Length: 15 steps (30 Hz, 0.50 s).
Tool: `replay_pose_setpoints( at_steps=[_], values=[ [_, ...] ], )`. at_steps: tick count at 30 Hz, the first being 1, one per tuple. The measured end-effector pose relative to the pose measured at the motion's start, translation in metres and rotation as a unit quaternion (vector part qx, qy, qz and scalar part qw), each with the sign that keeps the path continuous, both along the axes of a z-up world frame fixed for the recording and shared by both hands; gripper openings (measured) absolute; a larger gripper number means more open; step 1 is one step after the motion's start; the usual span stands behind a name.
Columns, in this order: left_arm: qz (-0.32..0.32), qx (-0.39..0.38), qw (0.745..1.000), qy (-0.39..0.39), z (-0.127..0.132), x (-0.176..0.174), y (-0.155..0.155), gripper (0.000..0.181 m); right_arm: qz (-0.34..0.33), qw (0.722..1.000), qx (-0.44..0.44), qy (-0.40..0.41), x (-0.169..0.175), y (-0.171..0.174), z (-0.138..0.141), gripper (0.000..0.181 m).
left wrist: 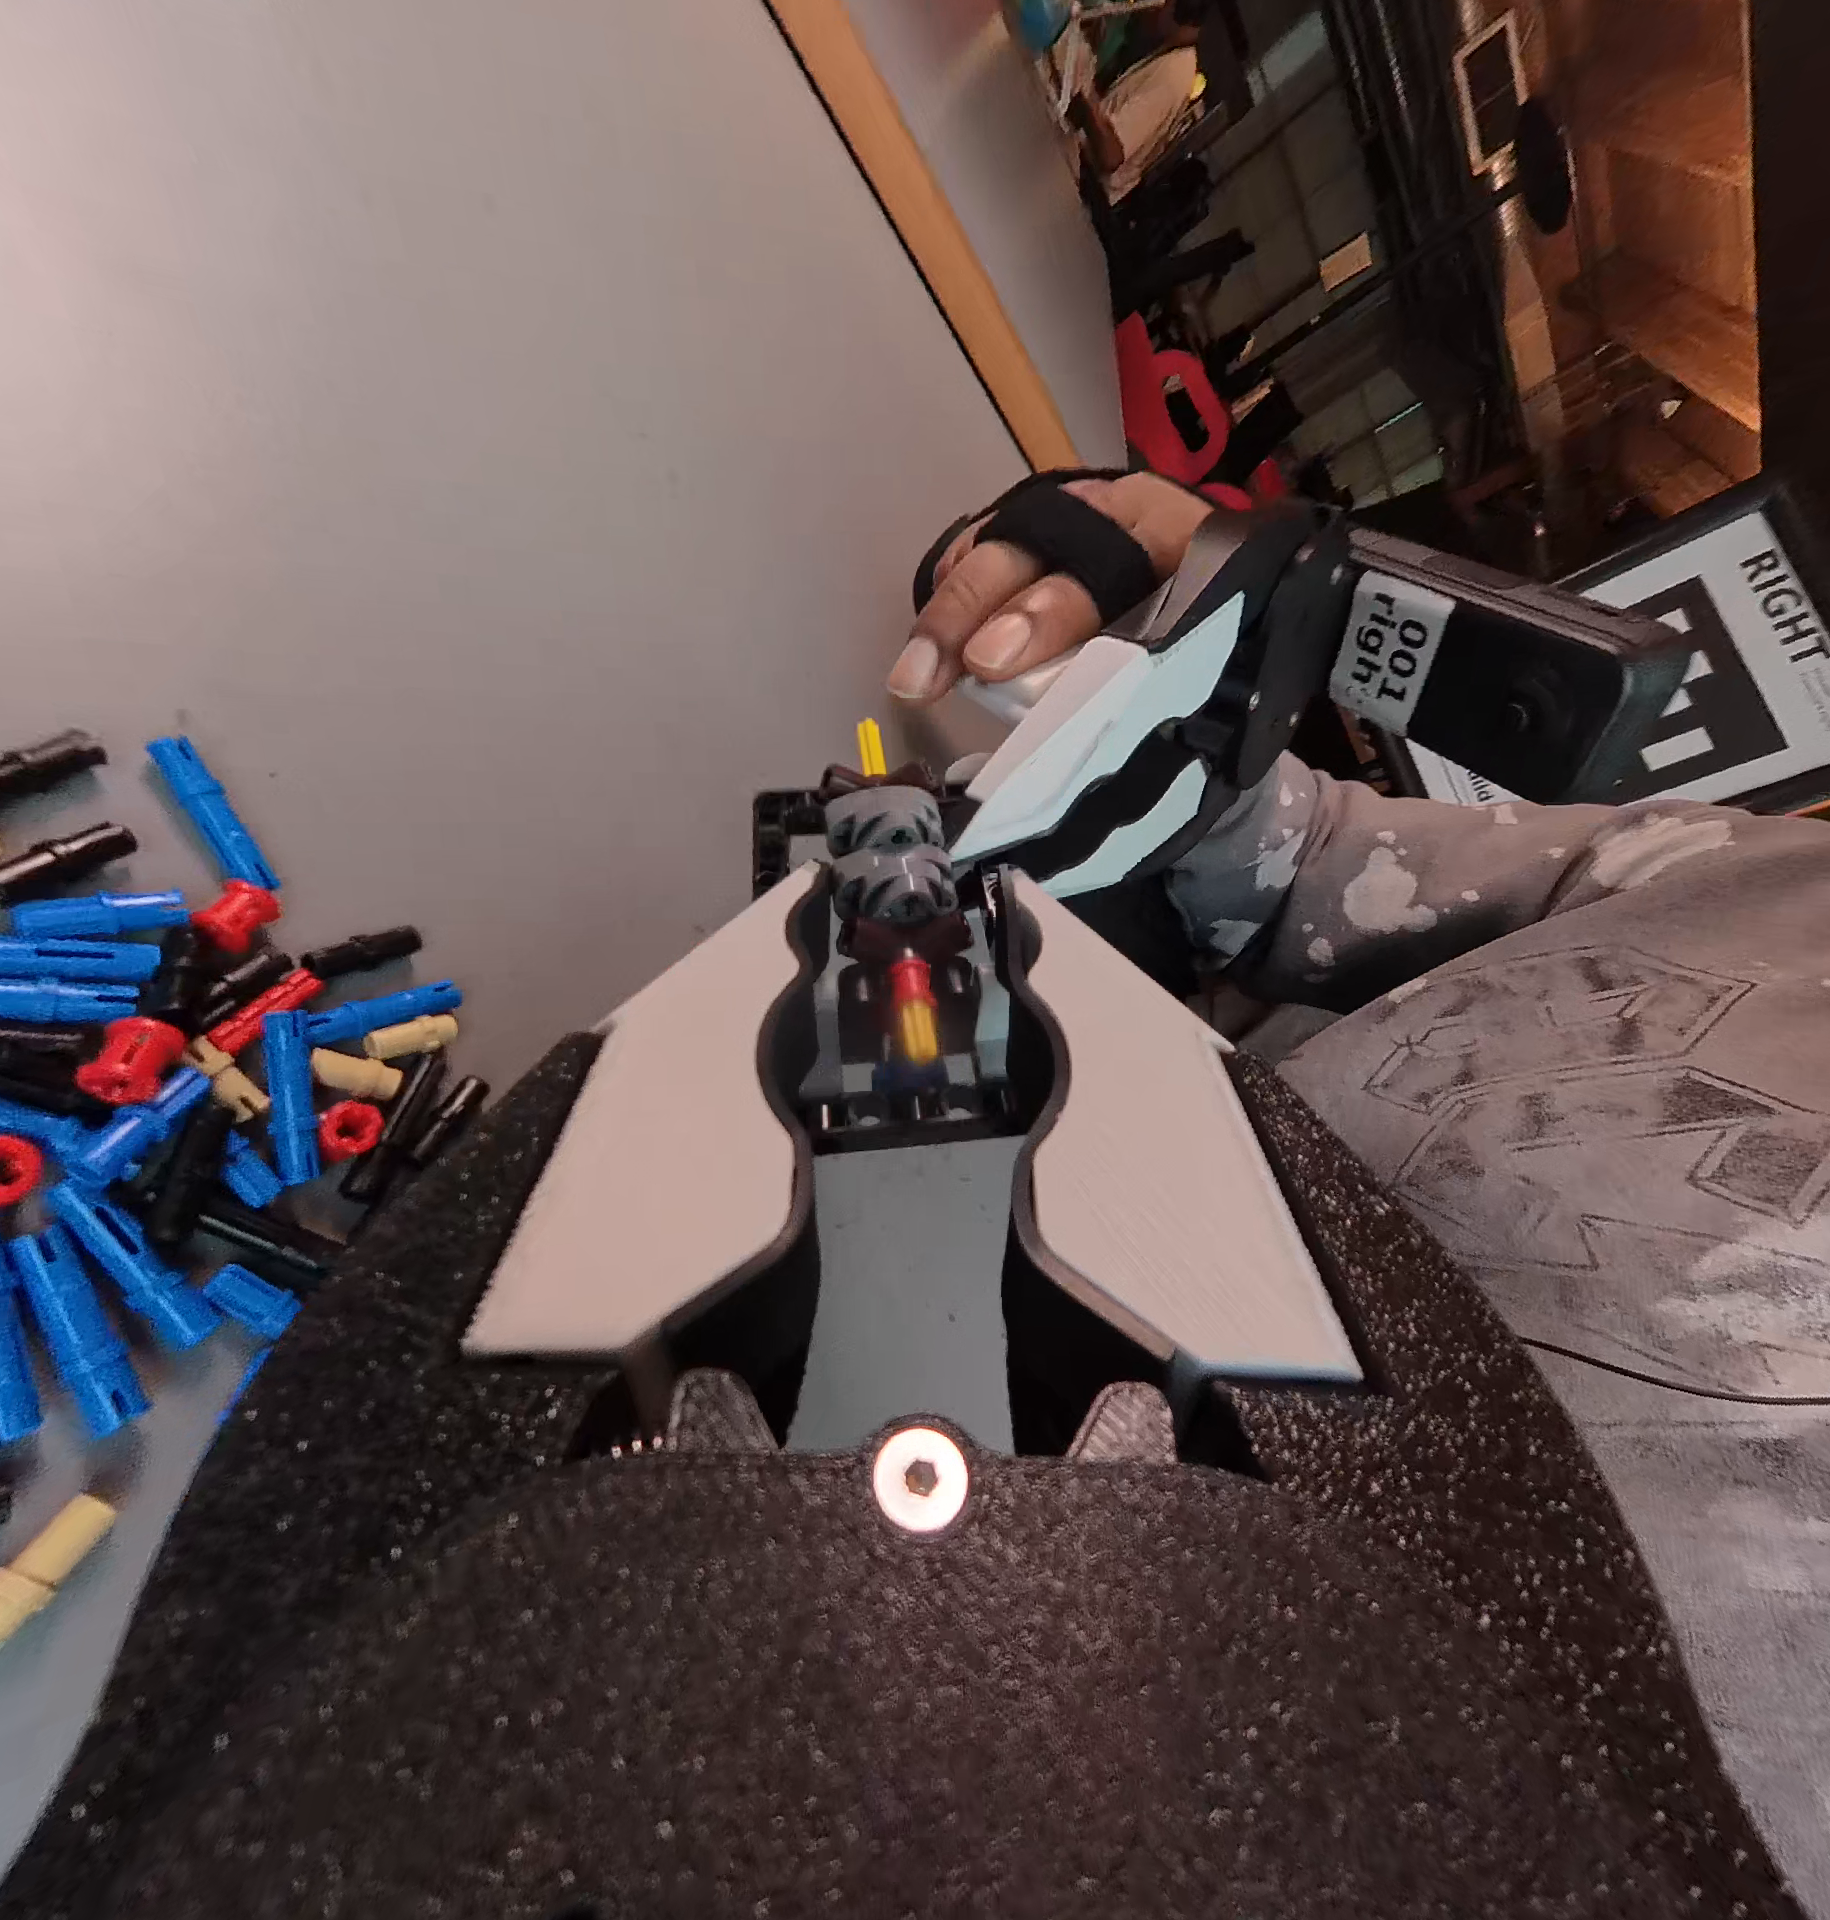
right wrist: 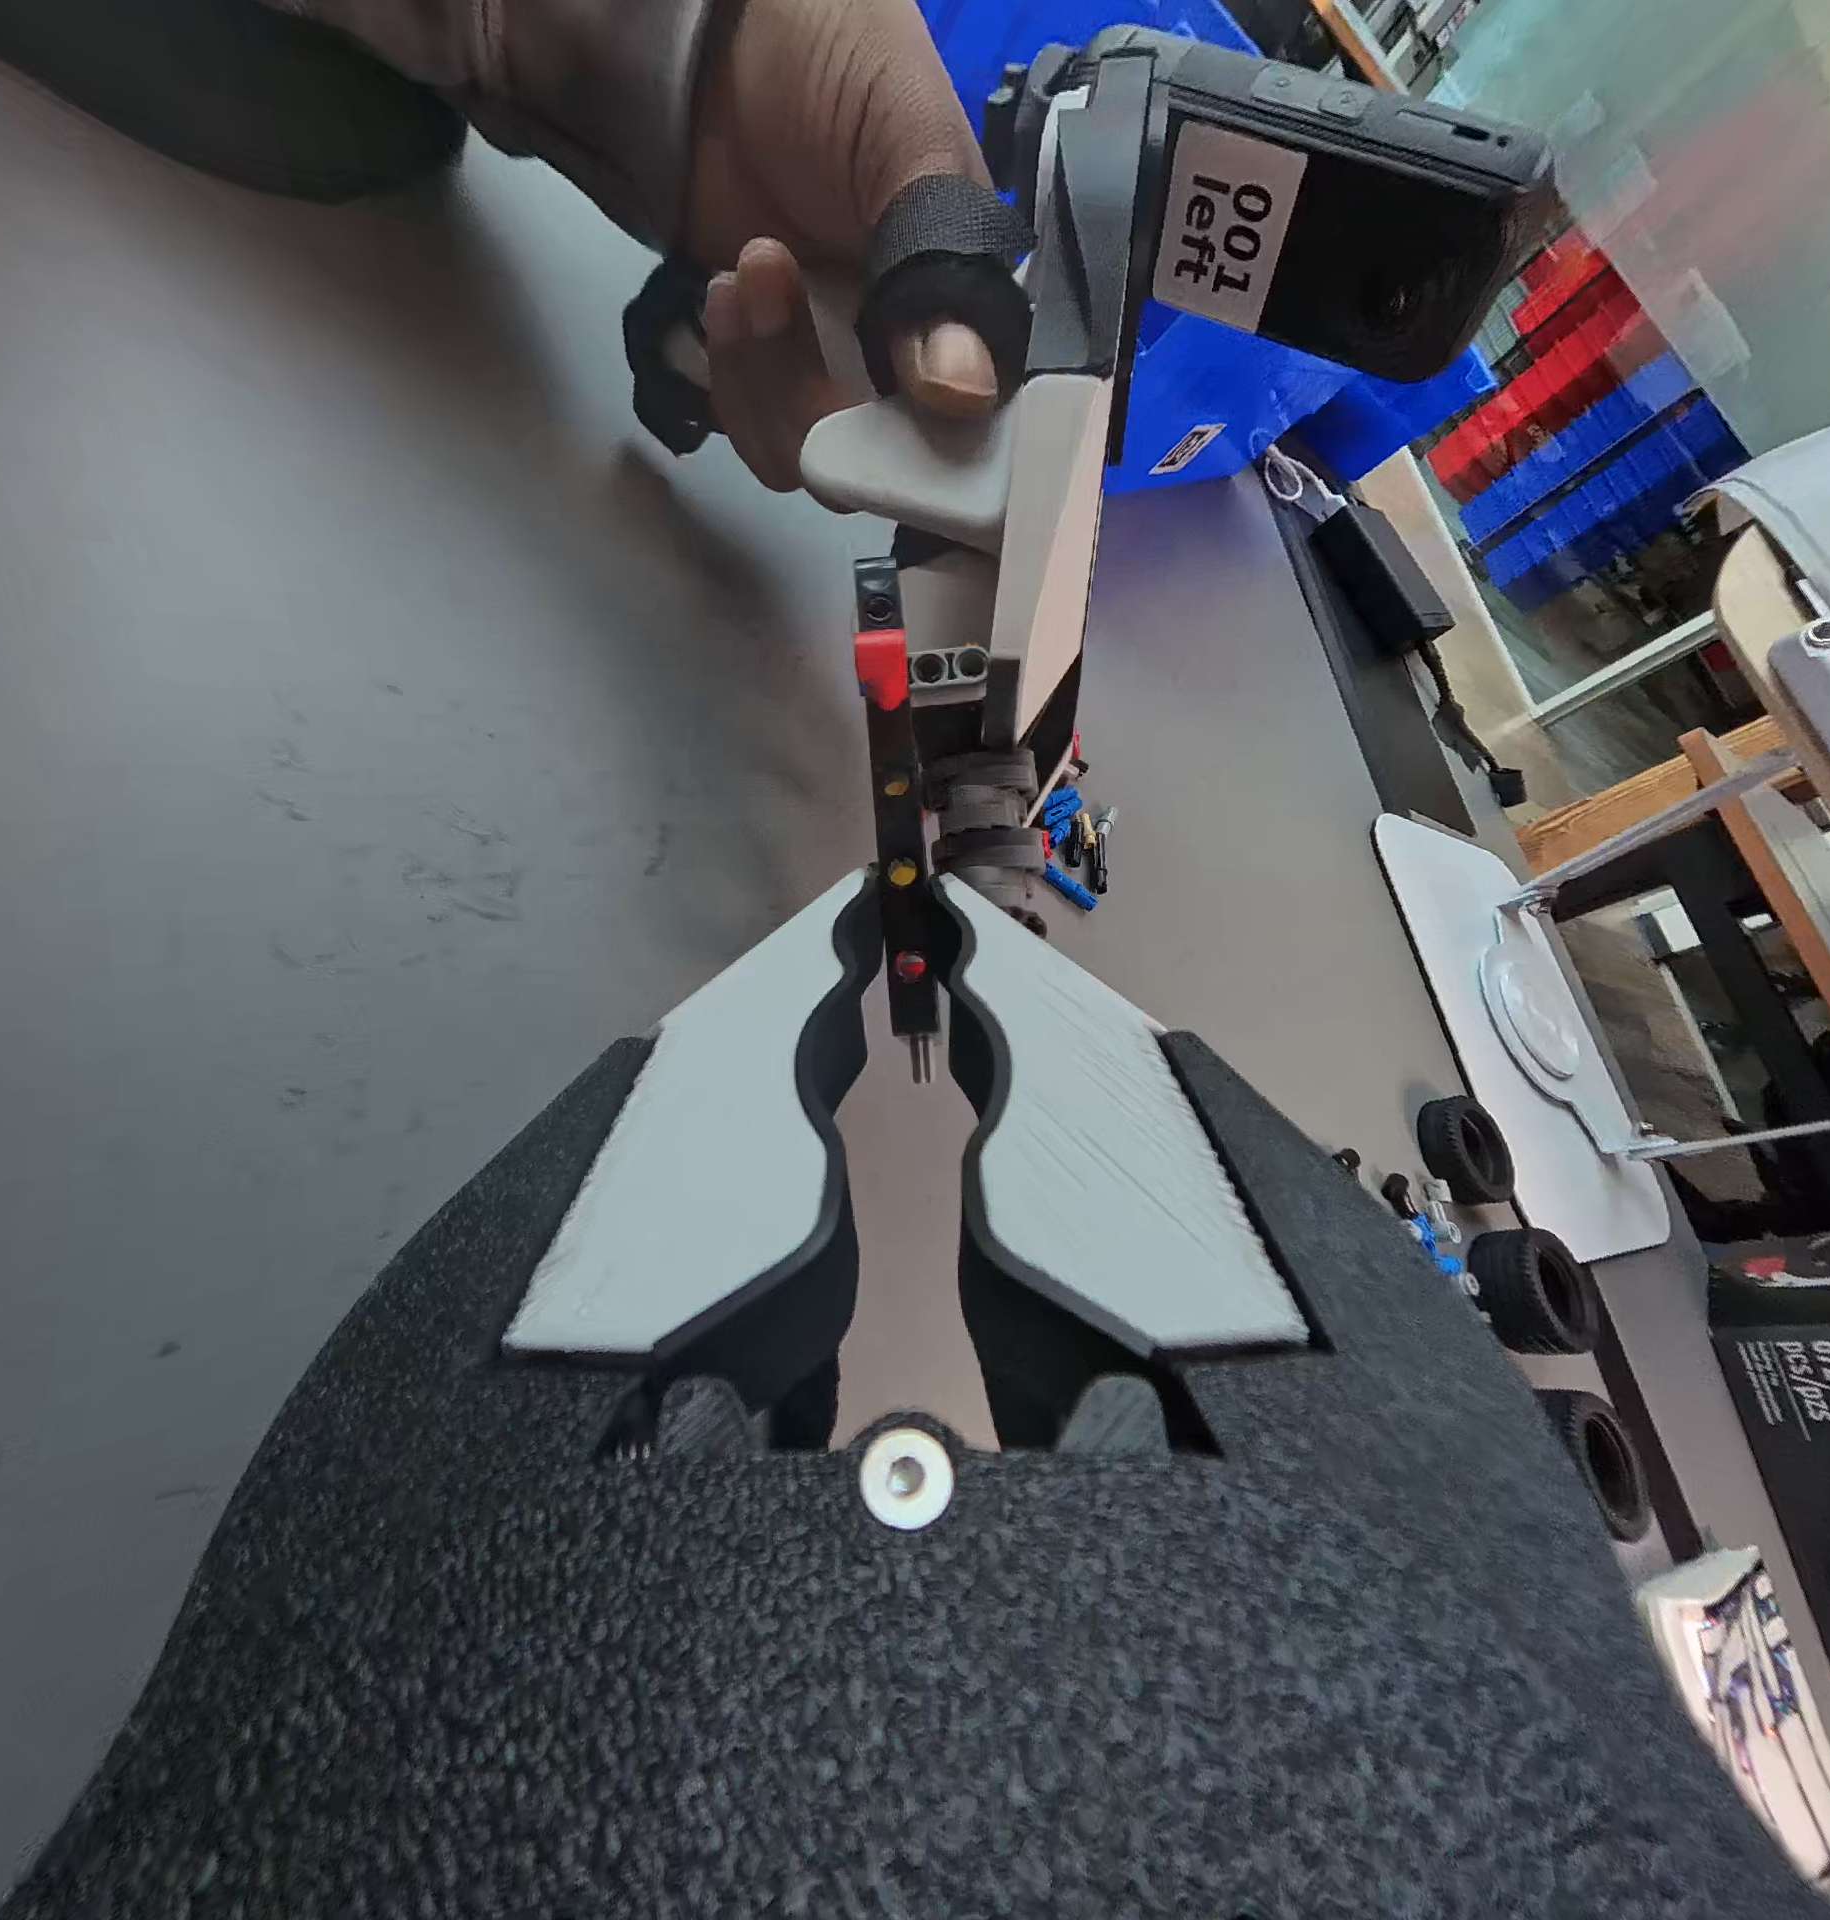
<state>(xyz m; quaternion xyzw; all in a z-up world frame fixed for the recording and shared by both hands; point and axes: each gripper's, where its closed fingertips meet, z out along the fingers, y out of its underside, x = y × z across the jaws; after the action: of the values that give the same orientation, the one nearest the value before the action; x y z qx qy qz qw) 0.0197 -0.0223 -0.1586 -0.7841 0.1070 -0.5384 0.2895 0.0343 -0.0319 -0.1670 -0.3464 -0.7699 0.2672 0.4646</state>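
A small brick assembly (left wrist: 890, 868), a black frame with two grey gears, a yellow axle (left wrist: 869, 743) and a red bush, is held above the grey table (left wrist: 423, 416). My left gripper (left wrist: 906, 883) is shut on the assembly, one finger on each side of the frame. My right gripper (right wrist: 903, 899) is shut on the assembly's black beam (right wrist: 898, 810), which carries yellow and red pins. In the left wrist view the right gripper (left wrist: 968, 847) comes in from the right and meets the gears. In the right wrist view the left gripper (right wrist: 1015, 727) comes down from above.
A loose pile of blue, black, red and tan pins (left wrist: 111, 1091) lies on the table to the left; it also shows in the right wrist view (right wrist: 1077, 831). Black tyres (right wrist: 1467, 1148), a white board (right wrist: 1462, 987), a black box (right wrist: 1804, 1392) and blue bins (right wrist: 1202, 416) stand to the right. Left and right tips are no more than a few centimetres apart.
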Motion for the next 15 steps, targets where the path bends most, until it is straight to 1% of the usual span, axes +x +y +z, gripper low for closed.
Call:
replay_pose_setpoints(
  at_steps=[2,4,7,10,13,15],
  values=[
    [0.004,0.032,0.999,-0.027,0.018,-0.008,0.002,0.036,0.000,0.999,-0.032,0.020,0.002,0.003,0.009,0.008],
    [0.005,0.067,0.996,-0.052,0.036,-0.016,0.001,0.037,0.005,0.995,-0.090,0.037,0.006,0.006,0.019,0.007],
    [-0.003,0.118,0.992,-0.052,0.050,-0.022,-0.002,0.038,0.012,0.985,-0.157,0.064,0.010,0.012,0.032,0.007],
    [-0.022,0.157,0.987,-0.033,0.055,-0.019,-0.009,0.038,0.017,0.976,-0.202,0.080,0.013,0.016,0.041,0.007],
    [-0.043,0.179,0.983,0.001,0.050,-0.011,-0.014,0.037,0.022,0.968,-0.234,0.090,0.014,0.016,0.047,0.007],
    [-0.045,0.186,0.981,0.030,0.043,-0.007,-0.014,0.035,0.025,0.961,-0.261,0.092,0.015,0.016,0.050,0.007]
  ],
)
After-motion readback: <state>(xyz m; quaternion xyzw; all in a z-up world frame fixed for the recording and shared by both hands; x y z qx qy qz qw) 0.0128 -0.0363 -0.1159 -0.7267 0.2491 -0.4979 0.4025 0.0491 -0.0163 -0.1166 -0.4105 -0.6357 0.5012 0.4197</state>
